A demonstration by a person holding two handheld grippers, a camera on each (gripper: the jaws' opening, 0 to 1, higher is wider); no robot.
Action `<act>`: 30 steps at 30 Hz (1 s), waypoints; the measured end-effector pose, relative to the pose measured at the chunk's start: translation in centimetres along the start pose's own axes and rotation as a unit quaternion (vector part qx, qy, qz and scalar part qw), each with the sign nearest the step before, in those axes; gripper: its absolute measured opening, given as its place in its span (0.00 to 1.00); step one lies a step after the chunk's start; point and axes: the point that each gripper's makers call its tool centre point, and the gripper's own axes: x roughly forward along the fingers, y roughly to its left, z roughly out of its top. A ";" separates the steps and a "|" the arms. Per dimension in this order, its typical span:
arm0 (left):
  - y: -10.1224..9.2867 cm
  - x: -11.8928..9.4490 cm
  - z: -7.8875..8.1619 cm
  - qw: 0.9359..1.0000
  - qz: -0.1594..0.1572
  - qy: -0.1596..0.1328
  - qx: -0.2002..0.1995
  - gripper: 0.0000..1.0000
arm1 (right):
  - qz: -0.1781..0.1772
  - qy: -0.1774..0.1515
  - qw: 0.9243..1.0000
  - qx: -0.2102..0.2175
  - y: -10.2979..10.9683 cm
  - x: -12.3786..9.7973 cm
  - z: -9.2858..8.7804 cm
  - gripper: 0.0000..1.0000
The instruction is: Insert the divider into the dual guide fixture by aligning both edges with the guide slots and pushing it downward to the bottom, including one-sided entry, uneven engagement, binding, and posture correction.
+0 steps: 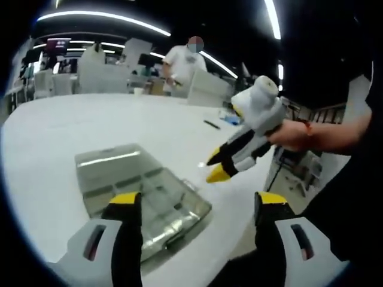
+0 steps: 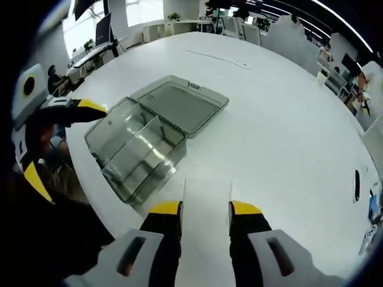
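Here, a clear plastic box with its lid swung fully open lies flat near the curved edge of a large white table, with broad bare surface beyond it. A transparent divider, a thin sheet with faint vertical edges, is clamped between the right gripper's yellow-tipped jaws, held just beside the box, apart from it. In the left gripper view, the left gripper hangs with jaws spread apart over the box. The right gripper hovers nearby. A person stands far across the table.
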 end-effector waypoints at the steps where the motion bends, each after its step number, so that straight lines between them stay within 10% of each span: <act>1: -0.1 0.1 -0.1 1.000 -0.002 0.004 0.002 0.74 | -0.003 -0.006 1.000 0.002 -0.1 -0.1 0.2 0.26; 30: -0.8 2.8 1.7 0.999 -0.025 -0.002 -0.030 0.58 | 0.015 -0.140 0.989 0.032 2.0 -3.3 3.4 0.26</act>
